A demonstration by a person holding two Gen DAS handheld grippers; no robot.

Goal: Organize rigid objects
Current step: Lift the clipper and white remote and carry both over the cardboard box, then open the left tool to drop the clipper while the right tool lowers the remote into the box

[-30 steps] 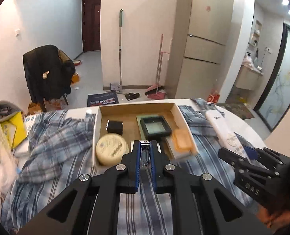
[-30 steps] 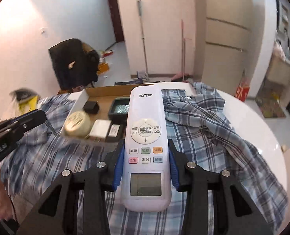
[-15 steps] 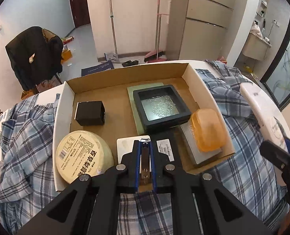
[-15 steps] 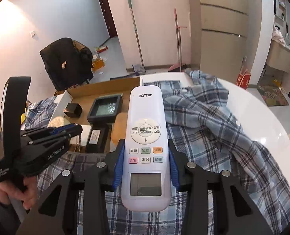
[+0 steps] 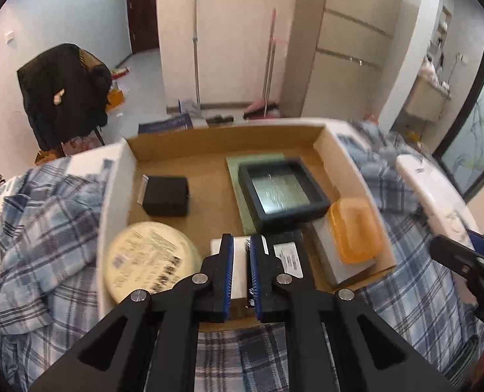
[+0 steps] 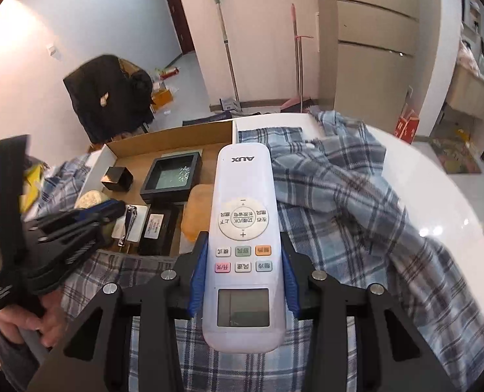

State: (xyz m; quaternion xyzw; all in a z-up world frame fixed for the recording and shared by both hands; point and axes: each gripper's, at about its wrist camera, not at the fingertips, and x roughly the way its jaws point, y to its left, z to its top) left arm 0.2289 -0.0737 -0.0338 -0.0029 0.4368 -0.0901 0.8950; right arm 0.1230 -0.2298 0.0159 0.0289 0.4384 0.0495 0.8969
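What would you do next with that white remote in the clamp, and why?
Probably carry the white AUX remote left and forward, over the cardboard box. The right gripper is shut on it, above the plaid cloth beside the box. The bare cardboard behind the small black box looks like the clearest landing spot. The left gripper, shut and empty, hangs over the near edge.

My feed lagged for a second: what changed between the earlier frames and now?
The left gripper came down over the cardboard box and let go of the nail clipper, now lying on a white card in the box. The right gripper still clamps the white remote.
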